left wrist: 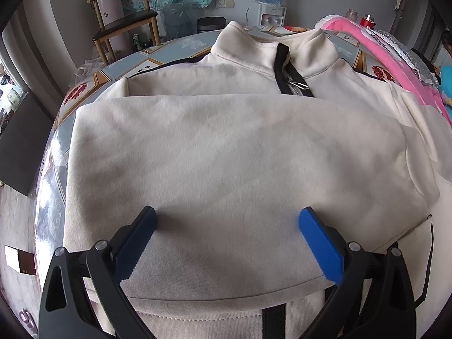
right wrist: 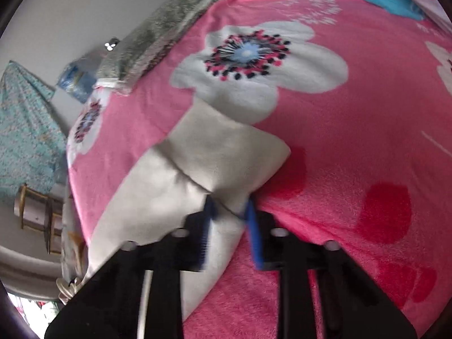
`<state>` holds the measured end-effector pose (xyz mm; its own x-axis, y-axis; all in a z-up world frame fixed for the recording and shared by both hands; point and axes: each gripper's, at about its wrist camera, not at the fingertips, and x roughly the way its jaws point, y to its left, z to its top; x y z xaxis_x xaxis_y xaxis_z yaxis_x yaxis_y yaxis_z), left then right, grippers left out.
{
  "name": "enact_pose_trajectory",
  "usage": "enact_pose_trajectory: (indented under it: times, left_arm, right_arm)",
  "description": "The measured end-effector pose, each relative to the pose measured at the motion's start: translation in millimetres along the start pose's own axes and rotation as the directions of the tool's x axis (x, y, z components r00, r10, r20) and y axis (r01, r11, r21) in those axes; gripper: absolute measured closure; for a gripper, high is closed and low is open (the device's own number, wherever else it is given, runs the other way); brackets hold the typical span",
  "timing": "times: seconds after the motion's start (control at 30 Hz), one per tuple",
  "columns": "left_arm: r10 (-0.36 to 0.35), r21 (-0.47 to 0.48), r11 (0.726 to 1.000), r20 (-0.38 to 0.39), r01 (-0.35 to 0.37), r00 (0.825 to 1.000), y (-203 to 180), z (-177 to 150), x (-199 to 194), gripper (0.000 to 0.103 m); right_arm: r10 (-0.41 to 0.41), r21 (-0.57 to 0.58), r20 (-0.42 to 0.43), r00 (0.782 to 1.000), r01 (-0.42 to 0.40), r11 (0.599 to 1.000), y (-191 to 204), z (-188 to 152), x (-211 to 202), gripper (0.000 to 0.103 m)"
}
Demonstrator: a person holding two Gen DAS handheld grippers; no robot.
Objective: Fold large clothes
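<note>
The left tool (left wrist: pixel 227 220) stands wide apart over the folded cream jacket (left wrist: pixel 226 147). The right tool (right wrist: pixel 229 206) is clamped on the jacket's sleeve cuff (right wrist: pixel 226 152), which lies just ahead on the pink blanket (right wrist: pixel 353 141).

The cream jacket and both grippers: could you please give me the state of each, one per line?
Cream jacket: flat on the table, one sleeve folded across its chest, collar zip partly open.
Other sleeve: lying out on the pink blanket, not yet folded in.
Left gripper: open, over the folded sleeve, holding nothing.
Right gripper: shut on the other sleeve near its cuff.
</note>
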<state>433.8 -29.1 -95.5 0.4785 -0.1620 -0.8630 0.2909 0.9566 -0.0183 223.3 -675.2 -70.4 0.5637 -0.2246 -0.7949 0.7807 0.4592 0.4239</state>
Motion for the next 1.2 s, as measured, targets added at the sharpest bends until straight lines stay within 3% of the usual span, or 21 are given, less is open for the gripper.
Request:
enact_pose_trajectory:
  times: [0.2,0.3,0.37,0.5,0.6,0.7,0.8,0.93,1.0,1.07,1.13,1.2]
  left_arm:
    - [-0.008,0.02,1.0,0.002,0.008,1.0,0.1,0.9,-1.1,0.004]
    - [-0.003,-0.004,1.0,0.09,0.004,0.996,12.3,2.5,-18.1,0.004]
    - [-0.034,-0.037,0.999,0.114,0.038,0.993,24.0,3.0,-28.2,0.004]
    - [-0.08,-0.131,0.988,-0.004,0.078,0.997,49.9,2.2,-19.6,0.005]
    - [-0.111,-0.172,0.977,0.071,0.122,0.991,66.5,-5.6,-40.6,0.005]
    - [-0.152,-0.199,0.966,0.093,0.168,0.984,83.8,-13.4,-60.7,0.005]
    - [-0.21,-0.23,0.945,0.11,0.23,0.971,103.4,-26.9,-77.5,0.005]
    - [-0.226,-0.261,0.932,0.118,0.25,0.967,130.4,-48.2,-93.9,0.005]
    - [-0.21,-0.27,0.933,0.125,0.237,0.97,143.4,-58.7,-97.8,0.005]
    - [-0.202,-0.284,0.93,0.135,0.234,0.97,154.5,-68.4,-99.1,0.005]
    - [-0.204,-0.296,0.924,0.154,0.242,0.967,164.2,-74.9,-100.7,0.005]
    - [-0.212,-0.289,0.922,0.176,0.257,0.961,169.8,-76.2,-102.6,0.005]
  right_arm:
    - [0.11,-0.093,0.107,0.988,-0.1,0.991,33.4,-8.1,-67.7,0.093]
    - [0.187,-0.191,0.14,0.972,-0.159,0.969,71.2,-17.1,-106.8,0.093]
    - [0.232,-0.282,0.161,0.959,-0.18,0.942,102.9,-31.2,-137.0,0.093]
    - [0.364,-0.437,0.16,0.917,-0.265,0.86,170.7,-65.8,-191.0,0.093]
    - [0.475,-0.559,0.121,0.872,-0.335,0.758,228.0,-108.1,-226.4,0.093]
    - [0.562,-0.662,0.021,0.827,-0.41,0.628,285.3,-166.7,-245.1,0.093]
    - [0.593,-0.724,-0.097,0.799,-0.465,0.509,332.7,-231.6,-237.4,0.093]
    - [0.547,-0.751,-0.273,0.791,-0.531,0.393,377.3,-327.4,-187.5,0.09]
    - [0.477,-0.748,-0.361,0.801,-0.554,0.365,389.0,-379.1,-144.9,0.088]
    - [0.383,-0.731,-0.455,0.804,-0.583,0.355,390.8,-420.2,-101.4,0.071]
    - [0.306,-0.711,-0.516,0.8,-0.599,0.368,383.7,-443.7,-68.9,0.071]
    - [0.289,-0.7,-0.514,0.808,-0.589,0.403,364.5,-446.0,-56.0,0.071]
